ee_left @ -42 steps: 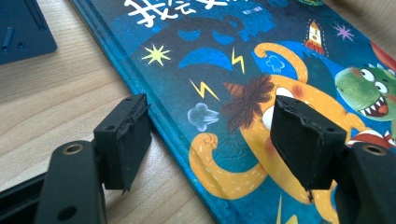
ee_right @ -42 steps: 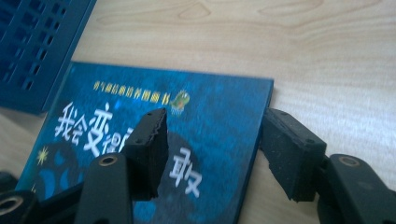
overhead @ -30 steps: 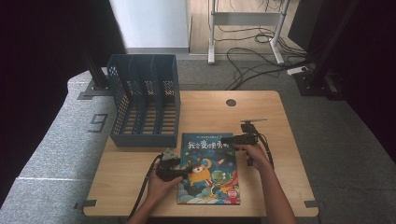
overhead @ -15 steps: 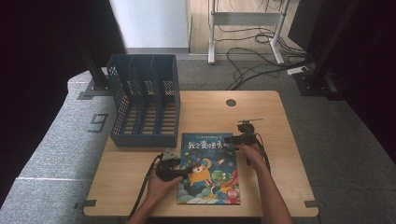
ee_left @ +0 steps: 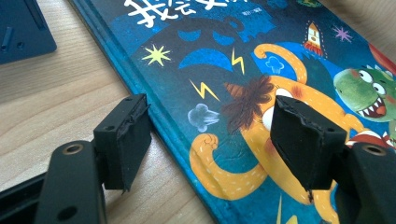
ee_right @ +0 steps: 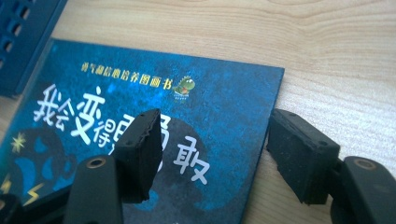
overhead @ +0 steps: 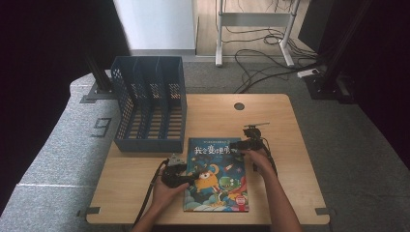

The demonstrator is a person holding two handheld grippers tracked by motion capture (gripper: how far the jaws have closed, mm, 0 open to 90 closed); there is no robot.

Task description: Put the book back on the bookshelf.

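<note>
Both grippers straddle opposite edges of the flat book (overhead: 216,174): the left gripper (ee_left: 212,135) spread, the right gripper (ee_right: 215,149) having just been opening, seemingly preparing to lift it.

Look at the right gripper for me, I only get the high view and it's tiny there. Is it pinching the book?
Observer: No. The right gripper is open. Its jaws have just been opening, and the book's right edge lies between them, not pinched.
Operator: Where is each jaw?
Observer: One is over the white title letters on the cover. The other is past the edge, over the bare table.
Operator: And the left one?
Observer: The left gripper is open too. It straddles the book's spine edge, with one jaw over the wood and one over the orange monster.
</note>
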